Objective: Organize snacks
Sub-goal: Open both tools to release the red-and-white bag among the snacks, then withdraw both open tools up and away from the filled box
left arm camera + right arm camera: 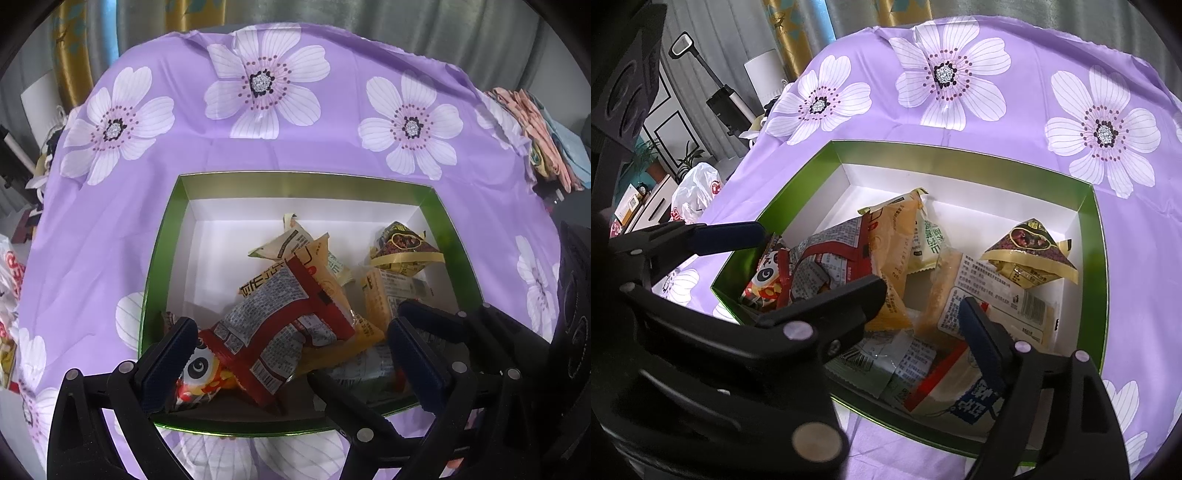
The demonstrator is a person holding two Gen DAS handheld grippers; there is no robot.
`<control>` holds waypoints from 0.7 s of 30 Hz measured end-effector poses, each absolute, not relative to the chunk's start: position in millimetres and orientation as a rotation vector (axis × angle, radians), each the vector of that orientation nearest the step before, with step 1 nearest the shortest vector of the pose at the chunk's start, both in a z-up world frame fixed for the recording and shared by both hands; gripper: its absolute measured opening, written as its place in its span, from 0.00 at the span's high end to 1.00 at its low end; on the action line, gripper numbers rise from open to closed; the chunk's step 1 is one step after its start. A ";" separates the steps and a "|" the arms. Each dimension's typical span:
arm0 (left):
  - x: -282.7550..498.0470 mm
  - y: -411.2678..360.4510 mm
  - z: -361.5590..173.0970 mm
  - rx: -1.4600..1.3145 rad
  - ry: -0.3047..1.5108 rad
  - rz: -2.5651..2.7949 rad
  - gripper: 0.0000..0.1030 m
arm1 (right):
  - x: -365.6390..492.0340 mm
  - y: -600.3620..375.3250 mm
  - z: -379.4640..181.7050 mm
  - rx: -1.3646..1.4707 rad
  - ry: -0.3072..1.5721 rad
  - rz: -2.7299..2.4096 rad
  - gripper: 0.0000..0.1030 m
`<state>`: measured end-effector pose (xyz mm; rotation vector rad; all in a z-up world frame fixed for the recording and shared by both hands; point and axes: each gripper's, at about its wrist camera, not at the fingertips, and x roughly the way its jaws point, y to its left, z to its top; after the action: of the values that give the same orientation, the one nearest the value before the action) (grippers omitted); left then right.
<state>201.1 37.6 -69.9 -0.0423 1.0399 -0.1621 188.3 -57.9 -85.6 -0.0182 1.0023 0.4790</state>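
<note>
Both sets of jaws stand apart, and neither presses on anything. From the left wrist view, the left gripper [291, 339] hovers over the near end of a green-walled box [166, 236] with a white floor, its two dark fingers spread either side of a red and grey snack packet [284, 314] that lies tilted on top of the pile; no pad touches it. From the right wrist view, the right gripper [923, 299] hangs wide over the same heap, above a pale packet printed with small text [997, 299], with nothing held between its fingers. All the snacks visible lie inside the box, crowded toward its near side: a panda-face packet [768, 277] at the near left corner, orange-yellow packets [890, 240] in the middle, a blue and white packet [979, 402] against the near wall, and a triangular dark-and-gold pouch [1030, 254] alone toward the right. The far part of the floor is bare. The box sits on a purple cloth with large white flowers [945, 74]. The two grippers are close together over one heap, so a reach by either could knock the other. The glossy, overlapping packets could slip from a pinch, or one lifted packet could drag a neighbour over the low wall onto the cloth.
</note>
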 end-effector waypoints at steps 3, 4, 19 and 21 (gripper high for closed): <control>200.7 37.5 -69.2 -0.040 1.038 -0.162 0.01 | 188.7 -57.5 -85.8 -0.024 1.003 0.477 0.19; 200.4 37.5 -68.9 -0.040 1.036 -0.160 0.01 | 188.5 -58.2 -85.9 -0.023 1.003 0.476 0.18; 198.3 41.4 -68.3 -0.031 1.040 -0.119 0.01 | 188.2 -55.8 -82.5 -0.030 0.997 0.471 0.12; 197.7 41.6 -68.6 -0.038 1.045 -0.125 0.01 | 188.0 -55.8 -81.8 -0.031 0.996 0.470 0.12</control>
<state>197.7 41.6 -68.6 -0.0381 1.0451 -0.1252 188.0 -55.8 -81.8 -0.0313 0.9963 0.4704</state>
